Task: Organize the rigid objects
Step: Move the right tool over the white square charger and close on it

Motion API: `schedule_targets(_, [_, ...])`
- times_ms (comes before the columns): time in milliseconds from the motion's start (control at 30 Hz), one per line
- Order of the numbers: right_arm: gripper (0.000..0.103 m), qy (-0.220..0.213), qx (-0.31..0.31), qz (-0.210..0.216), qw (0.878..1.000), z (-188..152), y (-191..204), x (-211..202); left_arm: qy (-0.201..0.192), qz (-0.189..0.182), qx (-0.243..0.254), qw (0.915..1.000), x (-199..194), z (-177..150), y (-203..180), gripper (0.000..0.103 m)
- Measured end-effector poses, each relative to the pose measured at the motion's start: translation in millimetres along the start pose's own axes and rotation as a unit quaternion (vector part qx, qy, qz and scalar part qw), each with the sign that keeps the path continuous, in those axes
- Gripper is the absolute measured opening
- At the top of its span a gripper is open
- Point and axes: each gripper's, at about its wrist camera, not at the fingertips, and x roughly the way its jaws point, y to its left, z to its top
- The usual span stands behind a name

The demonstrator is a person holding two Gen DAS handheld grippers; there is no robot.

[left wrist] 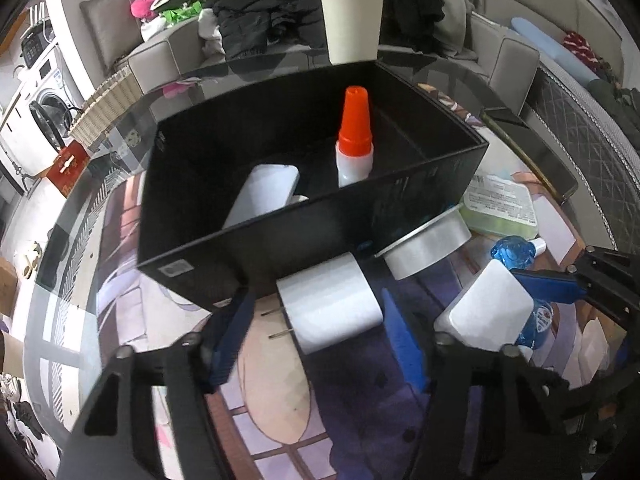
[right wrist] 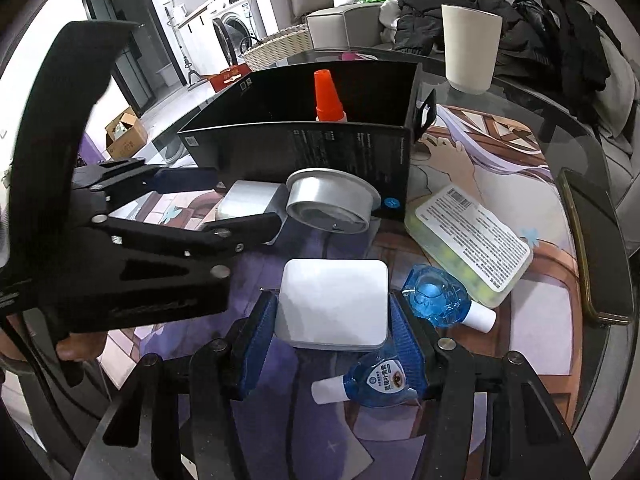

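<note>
Left gripper (left wrist: 316, 332): seen at the bottom of the left wrist view, jaws partly apart around the white plug adapter (left wrist: 330, 307); a gap is seen beside each blue pad, so no grip can be told.
Right gripper (right wrist: 334, 334): low centre of the right wrist view, blue pads pressed against both sides of the white square block (right wrist: 334, 304).
Plug adapter: lying on the glass table (left wrist: 100, 216), prongs pointed to the left of the frame, just in front of the black box (left wrist: 280, 216).
Black box: placed mid-frame; an orange-capped glue bottle (left wrist: 354, 136) is stood upright inside, a white flat case (left wrist: 262, 196) is leaned beside it.
Metal tin (right wrist: 330, 200): tipped against the box front.
Blue bottles (right wrist: 440, 296): two are laid near the right gripper's pads.
Green labelled pack (right wrist: 472, 236): lying flat, right of the box.
Cream cup (right wrist: 470, 46): upright, upper right of the right wrist view.
</note>
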Motion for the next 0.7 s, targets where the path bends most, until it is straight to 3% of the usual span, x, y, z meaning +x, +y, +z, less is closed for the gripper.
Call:
schedule_targets(67, [0.057, 0.0, 0.0, 0.001, 1.0, 0, 0, -1, -0.002, 0.002, 0.003, 1.0, 0, 1, -1, 0.059])
schedule_targets(100, [0.057, 0.001, 0.0, 0.0, 1.0, -1, 0, -1, -0.003, -0.004, 0.007, 1.0, 0, 1, -2, 0.053])
schedule_targets(700, [0.057, 0.016, -0.045, 0.023, 0.999, 5, 50, 10, 0.001, -0.012, 0.028, 0.9996, -26, -44, 26, 0.053])
